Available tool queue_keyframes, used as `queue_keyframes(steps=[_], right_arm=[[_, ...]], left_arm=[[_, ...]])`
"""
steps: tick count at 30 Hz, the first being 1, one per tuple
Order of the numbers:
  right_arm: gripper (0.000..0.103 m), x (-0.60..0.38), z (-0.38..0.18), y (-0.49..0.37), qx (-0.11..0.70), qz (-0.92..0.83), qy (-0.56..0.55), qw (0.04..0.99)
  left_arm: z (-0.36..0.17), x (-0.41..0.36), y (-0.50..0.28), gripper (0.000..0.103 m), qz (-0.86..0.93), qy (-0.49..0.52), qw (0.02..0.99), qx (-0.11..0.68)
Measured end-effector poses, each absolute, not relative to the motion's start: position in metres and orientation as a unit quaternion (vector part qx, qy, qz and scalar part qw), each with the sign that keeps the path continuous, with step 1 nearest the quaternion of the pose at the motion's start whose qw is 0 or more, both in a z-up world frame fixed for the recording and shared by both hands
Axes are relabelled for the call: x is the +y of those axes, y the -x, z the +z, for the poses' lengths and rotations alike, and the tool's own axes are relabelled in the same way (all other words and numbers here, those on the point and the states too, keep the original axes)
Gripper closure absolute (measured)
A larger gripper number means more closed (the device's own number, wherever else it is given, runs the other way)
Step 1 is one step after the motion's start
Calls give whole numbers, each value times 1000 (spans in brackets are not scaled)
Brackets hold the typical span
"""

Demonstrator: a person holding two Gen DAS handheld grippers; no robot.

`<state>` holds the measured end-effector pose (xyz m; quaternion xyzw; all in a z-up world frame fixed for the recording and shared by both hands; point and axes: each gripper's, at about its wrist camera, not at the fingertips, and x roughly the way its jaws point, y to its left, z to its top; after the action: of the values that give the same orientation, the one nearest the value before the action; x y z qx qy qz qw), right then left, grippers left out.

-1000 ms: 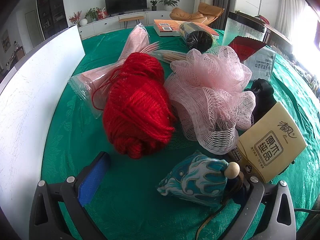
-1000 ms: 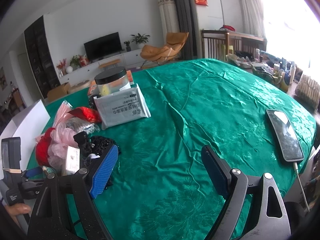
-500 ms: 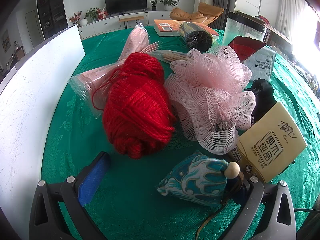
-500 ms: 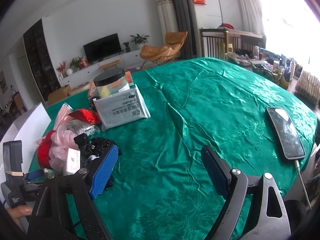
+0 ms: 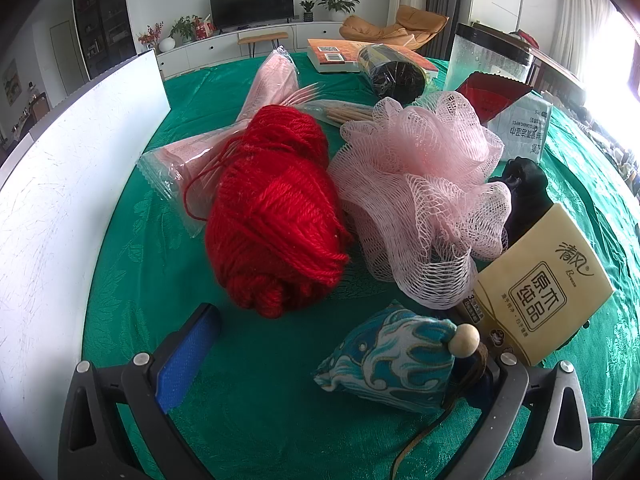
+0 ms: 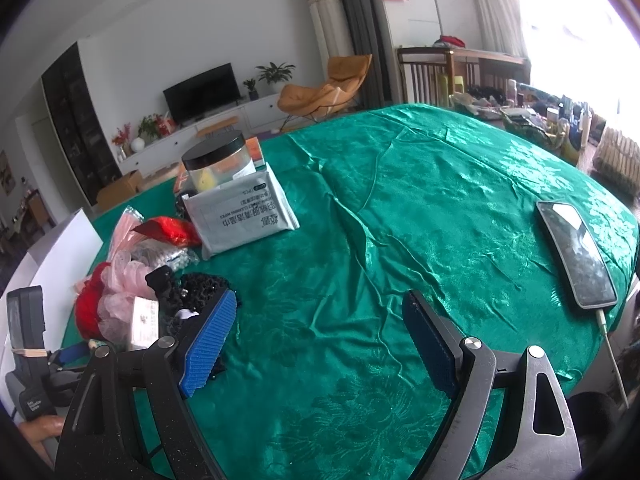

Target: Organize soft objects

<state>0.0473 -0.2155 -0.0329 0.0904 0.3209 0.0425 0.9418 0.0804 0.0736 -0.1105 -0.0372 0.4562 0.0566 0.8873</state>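
Observation:
A red yarn ball (image 5: 272,208) and a pink mesh bath pouf (image 5: 424,192) lie side by side on the green tablecloth (image 5: 256,420). In front of them sits a blue patterned drawstring pouch (image 5: 388,360) with a wooden bead (image 5: 464,340). My left gripper (image 5: 344,340) is open, and the pouch rests between its fingers, against the right one. My right gripper (image 6: 320,320) is open and empty over bare cloth. From it the yarn (image 6: 86,312) and pouf (image 6: 120,276) show far left.
A white box wall (image 5: 60,200) runs along the left. A yellow tissue pack (image 5: 540,288), a black item (image 5: 524,196), a pink plastic-wrapped pack (image 5: 256,120) and a wipes pack (image 6: 244,216) crowd the pile. A clear jar (image 6: 218,160) stands behind. A phone (image 6: 576,252) lies at the table's right edge.
The left gripper and the objects have stayed still. The right wrist view has drifted only slightly.

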Motion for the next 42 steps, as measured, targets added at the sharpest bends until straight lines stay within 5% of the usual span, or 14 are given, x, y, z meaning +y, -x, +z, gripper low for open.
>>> queue_keyframes(steps=[15,25,36,42], right_arm=[[16,-182,-61,-148,392,139,-74,906],[16,-117,-39,-187,356,174,17,918],[16,-88,-49,-216,363,123,90,919],[16,-154,-53,-224,359,-1,34,933]], left_arm=[[-111,74,-81,0,57,37,887,456],[-110,73,-80,0,57,37,887,456],[-110,73,-79,0,57,37,888,456],[-110,73,-80,0,57,37,888,456]])
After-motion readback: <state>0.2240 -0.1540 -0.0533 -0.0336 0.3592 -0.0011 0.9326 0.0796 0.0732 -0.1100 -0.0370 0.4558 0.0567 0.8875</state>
